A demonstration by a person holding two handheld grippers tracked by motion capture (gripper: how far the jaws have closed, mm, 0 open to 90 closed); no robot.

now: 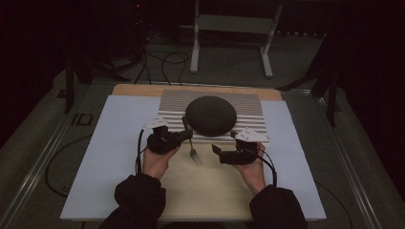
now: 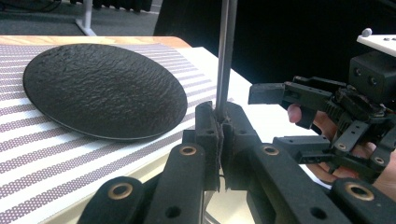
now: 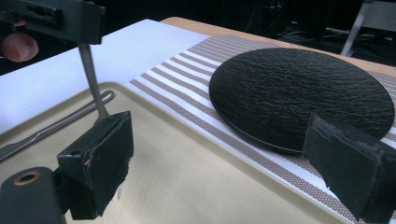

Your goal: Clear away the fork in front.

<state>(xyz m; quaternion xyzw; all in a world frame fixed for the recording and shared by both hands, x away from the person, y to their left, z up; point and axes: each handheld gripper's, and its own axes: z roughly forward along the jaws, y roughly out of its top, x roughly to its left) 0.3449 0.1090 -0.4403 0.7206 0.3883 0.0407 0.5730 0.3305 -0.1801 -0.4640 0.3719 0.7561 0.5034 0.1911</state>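
One fork, lower centre of the high view, tines down over the tray (shaft upright), gripped by closed left claw; open, empty right claw just right.

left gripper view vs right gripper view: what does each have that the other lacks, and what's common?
Left gripper view: the left gripper shut on the fork handle, seen close up, and the right gripper from outside, jaws open. Right gripper view: a second utensil lying on the beige tray. Both: the black plate on the striped placemat, and the fork.
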